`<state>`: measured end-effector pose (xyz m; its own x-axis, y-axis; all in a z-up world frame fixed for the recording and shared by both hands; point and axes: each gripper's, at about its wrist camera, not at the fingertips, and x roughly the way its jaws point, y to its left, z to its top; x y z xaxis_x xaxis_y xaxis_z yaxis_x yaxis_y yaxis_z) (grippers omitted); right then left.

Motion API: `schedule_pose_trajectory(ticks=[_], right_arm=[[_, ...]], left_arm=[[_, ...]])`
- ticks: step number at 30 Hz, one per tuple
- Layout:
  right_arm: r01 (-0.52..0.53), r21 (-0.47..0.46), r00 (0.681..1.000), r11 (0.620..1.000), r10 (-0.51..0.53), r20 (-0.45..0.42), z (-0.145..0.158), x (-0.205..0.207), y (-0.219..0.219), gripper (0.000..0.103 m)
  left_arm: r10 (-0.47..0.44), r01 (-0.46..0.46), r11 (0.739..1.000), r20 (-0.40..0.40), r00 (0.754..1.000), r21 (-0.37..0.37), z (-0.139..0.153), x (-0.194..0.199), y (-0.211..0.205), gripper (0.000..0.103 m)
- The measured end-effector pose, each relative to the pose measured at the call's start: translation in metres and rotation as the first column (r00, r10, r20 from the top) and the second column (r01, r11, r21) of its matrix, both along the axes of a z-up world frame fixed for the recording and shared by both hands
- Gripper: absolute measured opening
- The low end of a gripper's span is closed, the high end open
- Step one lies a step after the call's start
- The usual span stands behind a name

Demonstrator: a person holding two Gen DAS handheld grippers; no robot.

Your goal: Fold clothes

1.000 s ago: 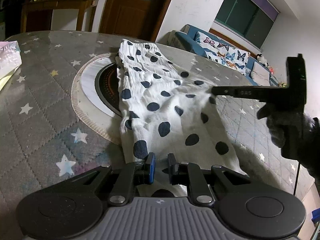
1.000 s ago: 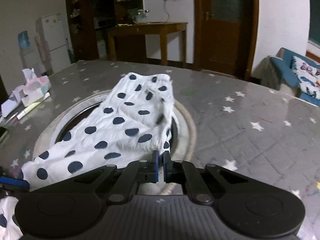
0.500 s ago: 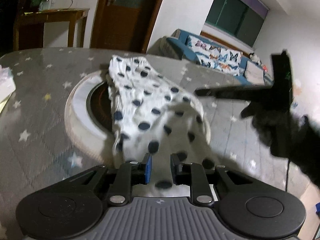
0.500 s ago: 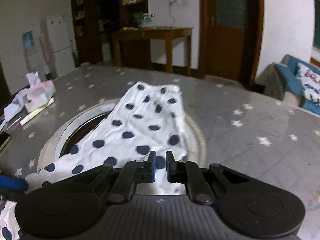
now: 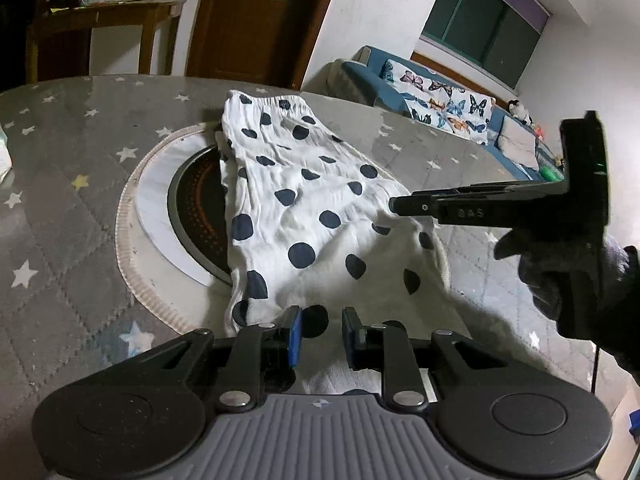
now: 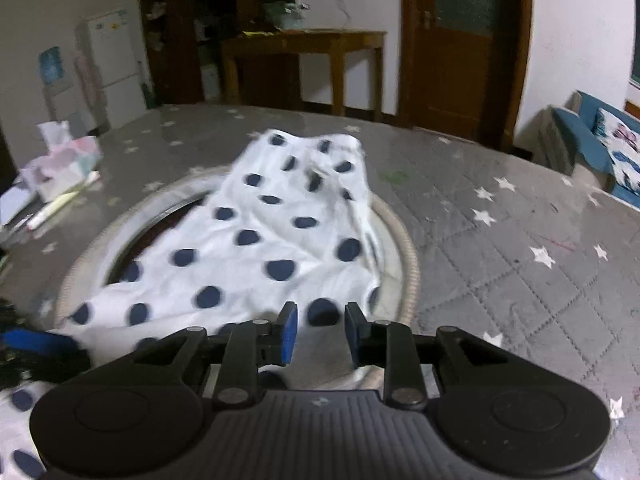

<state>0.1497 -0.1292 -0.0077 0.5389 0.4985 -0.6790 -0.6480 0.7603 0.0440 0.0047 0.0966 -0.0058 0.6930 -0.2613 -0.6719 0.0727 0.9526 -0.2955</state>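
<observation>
The garment point(image 5: 304, 208), white with dark blue dots, lies on the table point(image 5: 68, 216), draped across the round hob point(image 5: 196, 212) set into the tabletop, its elastic waistband at the far end and its near end bunched toward the grippers. In the left wrist view the left gripper point(image 5: 318, 334) sits low over the near end of the cloth with its 2 blue-padded jaws spread apart; dotted fabric shows in the gap between them, but neither pad presses it. The right gripper point(image 5: 404, 204), held in a dark-gloved hand point(image 5: 576, 280), reaches in from the right side of that view, its tip over the right edge of the garment; seen side-on here, the set of its jaws cannot be told. The right wrist view settles that: the right gripper point(image 6: 318, 330) has its 2 jaws spread, with a dot of the cloth visible between the pads and nothing pinched. That view is somewhat blurred. At its left edge the blue pad of the left gripper point(image 6: 36, 342) shows over the cloth's near corner. A tissue box point(image 6: 64, 164) and a pen point(image 6: 64, 204) lie on the table to the far left, well apart from the garment. Beyond the table stand a wooden desk point(image 6: 304, 40), a door point(image 6: 460, 40) and a sofa point(image 5: 440, 104).
</observation>
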Motion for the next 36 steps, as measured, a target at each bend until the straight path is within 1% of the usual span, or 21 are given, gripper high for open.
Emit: schedule_pose_trajectory(ticks=[1, 4, 6, 8, 10, 11, 13, 15, 17, 19, 22, 24, 27, 30, 32, 36], right_arm=[[-0.007, 0.002, 1.0, 1.0, 0.007, 0.004, 0.002, -0.003, -0.001, 0.034], [-0.08, 0.005, 0.997, 0.997, 0.08, 0.002, 0.005, -0.026, 0.007, 0.036], [-0.12, 0.008, 0.993, 0.993, 0.12, -0.007, 0.004, -0.039, 0.01, 0.039], [-0.165, -0.001, 0.986, 0.986, 0.165, -0.011, 0.003, -0.053, 0.013, 0.04], [-0.206, -0.018, 0.978, 0.978, 0.206, -0.016, 0.001, -0.066, 0.016, 0.045], [-0.219, -0.032, 0.976, 0.975, 0.218, -0.019, -0.001, -0.071, 0.017, 0.046], [-0.241, -0.053, 0.97, 0.969, 0.239, -0.031, -0.004, -0.077, 0.019, 0.046], [-0.242, -0.051, 0.97, 0.969, 0.24, -0.033, 0.0, -0.078, 0.018, 0.046], [-0.225, -0.037, 0.974, 0.974, 0.224, -0.026, 0.007, -0.071, 0.018, 0.046], [-0.202, -0.019, 0.979, 0.979, 0.202, -0.011, 0.015, -0.057, 0.022, 0.046], [-0.18, -0.02, 0.984, 0.984, 0.18, 0.006, 0.019, -0.038, 0.035, 0.046], [-0.179, -0.047, 0.984, 0.983, 0.18, 0.011, 0.014, -0.023, 0.05, 0.046], [-0.189, -0.09, 0.982, 0.978, 0.19, -0.004, 0.003, -0.004, 0.073, 0.046], [-0.214, -0.113, 0.977, 0.97, 0.213, -0.018, -0.009, 0.009, 0.097, 0.046], [-0.228, -0.117, 0.974, 0.967, 0.228, -0.013, -0.015, 0.013, 0.111, 0.046], [-0.229, -0.09, 0.973, 0.969, 0.229, -0.007, -0.017, 0.028, 0.133, 0.046]], left_arm=[[-0.001, 0.001, 1.0, 0.001, 1.0, 0.003, 0.001, -0.002, -0.001, 0.028], [-0.001, 0.001, 1.0, 0.005, 1.0, 0.005, 0.003, -0.006, -0.002, 0.028], [-0.003, 0.003, 1.0, 0.013, 1.0, 0.002, 0.005, -0.012, -0.003, 0.03], [-0.011, 0.011, 1.0, 0.027, 1.0, 0.004, 0.009, -0.019, -0.005, 0.035], [-0.039, 0.039, 0.999, 0.047, 0.998, 0.009, 0.013, -0.027, -0.01, 0.036], [-0.056, 0.055, 0.998, 0.056, 0.997, 0.011, 0.015, -0.031, -0.013, 0.036], [-0.096, 0.095, 0.995, 0.076, 0.992, 0.013, 0.018, -0.039, -0.019, 0.036], [-0.146, 0.145, 0.989, 0.089, 0.985, 0.018, 0.018, -0.043, -0.028, 0.036], [-0.193, 0.192, 0.981, 0.095, 0.977, 0.027, 0.016, -0.046, -0.036, 0.036], [-0.22, 0.219, 0.975, 0.076, 0.972, 0.021, 0.01, -0.044, -0.041, 0.036], [-0.245, 0.245, 0.97, 0.048, 0.968, 0.01, 0.0, -0.043, -0.045, 0.036], [-0.255, 0.255, 0.967, 0.041, 0.966, 0.0, -0.004, -0.044, -0.047, 0.036], [-0.264, 0.264, 0.964, 0.038, 0.964, -0.017, -0.007, -0.045, -0.046, 0.036], [-0.27, 0.272, 0.962, 0.038, 0.962, -0.035, -0.009, -0.046, -0.043, 0.036], [-0.275, 0.276, 0.96, 0.039, 0.961, -0.049, -0.01, -0.045, -0.042, 0.036], [-0.282, 0.284, 0.956, 0.041, 0.959, -0.069, -0.011, -0.045, -0.041, 0.036]])
